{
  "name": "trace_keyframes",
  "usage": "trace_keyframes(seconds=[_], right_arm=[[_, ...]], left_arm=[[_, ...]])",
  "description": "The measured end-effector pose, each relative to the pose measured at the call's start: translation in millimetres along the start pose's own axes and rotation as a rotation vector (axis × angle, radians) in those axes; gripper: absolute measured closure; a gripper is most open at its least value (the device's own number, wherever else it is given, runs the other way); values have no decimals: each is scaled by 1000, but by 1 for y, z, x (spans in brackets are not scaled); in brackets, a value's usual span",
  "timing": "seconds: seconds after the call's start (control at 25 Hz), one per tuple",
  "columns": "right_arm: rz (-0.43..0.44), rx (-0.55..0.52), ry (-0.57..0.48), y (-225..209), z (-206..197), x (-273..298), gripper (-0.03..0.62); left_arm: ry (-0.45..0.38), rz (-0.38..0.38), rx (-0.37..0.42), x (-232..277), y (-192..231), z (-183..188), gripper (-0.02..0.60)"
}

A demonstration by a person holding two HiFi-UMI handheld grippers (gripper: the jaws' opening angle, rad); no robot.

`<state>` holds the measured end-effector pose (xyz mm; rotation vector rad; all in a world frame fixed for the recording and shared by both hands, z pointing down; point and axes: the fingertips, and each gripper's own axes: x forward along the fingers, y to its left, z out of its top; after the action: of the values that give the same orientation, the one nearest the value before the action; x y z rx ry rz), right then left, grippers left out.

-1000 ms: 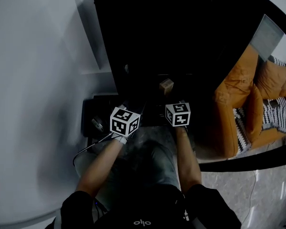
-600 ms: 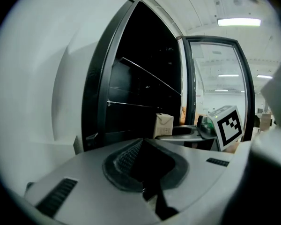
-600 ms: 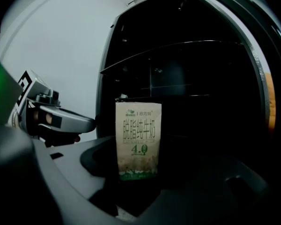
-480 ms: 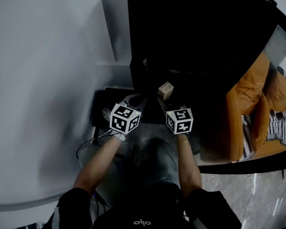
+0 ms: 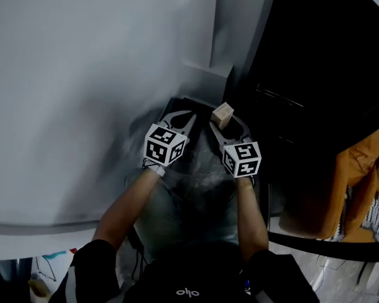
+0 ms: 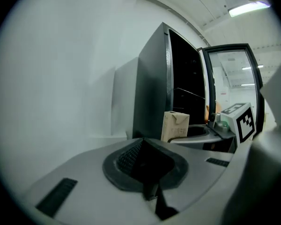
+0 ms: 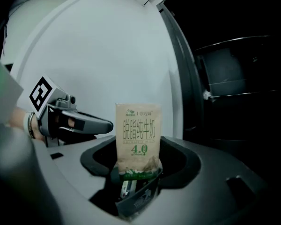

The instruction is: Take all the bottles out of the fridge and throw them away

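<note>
Jaws of the right gripper (image 7: 136, 175) stand fairly wide and are clamped on the base of a milk carton (image 7: 136, 135). No bottle shows in any view, so this carton looks to be the thing being cleared out. It stands upright, its long axis running straight up out of the jaws and its printed face turned toward the right gripper view. The carton is already outside the black fridge (image 5: 316, 74), off to the left of the fridge's open front and toward the white wall (image 5: 82, 74). The left gripper (image 5: 188, 114) hangs just beside it, farther from the fridge, its jaws closed together with nothing between them. The drop therefore falls to the right hand, which already has the load. A dark shape lies low beside the fridge under both grippers, but I cannot tell whether it is a bin.
</note>
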<state>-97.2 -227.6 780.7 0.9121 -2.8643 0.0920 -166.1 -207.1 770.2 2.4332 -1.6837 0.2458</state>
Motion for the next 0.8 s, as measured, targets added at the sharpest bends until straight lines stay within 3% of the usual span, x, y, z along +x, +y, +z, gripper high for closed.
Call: trace_keyframes(seconds=[0.24,0.8], right_arm=[[70,0,18,37,-11,40,332],[118,42,100,50,-91,115,332]], left_arm=[[11,57,-38,-25,35,-21,581],[41,77,-102,-15,83,-57,581]])
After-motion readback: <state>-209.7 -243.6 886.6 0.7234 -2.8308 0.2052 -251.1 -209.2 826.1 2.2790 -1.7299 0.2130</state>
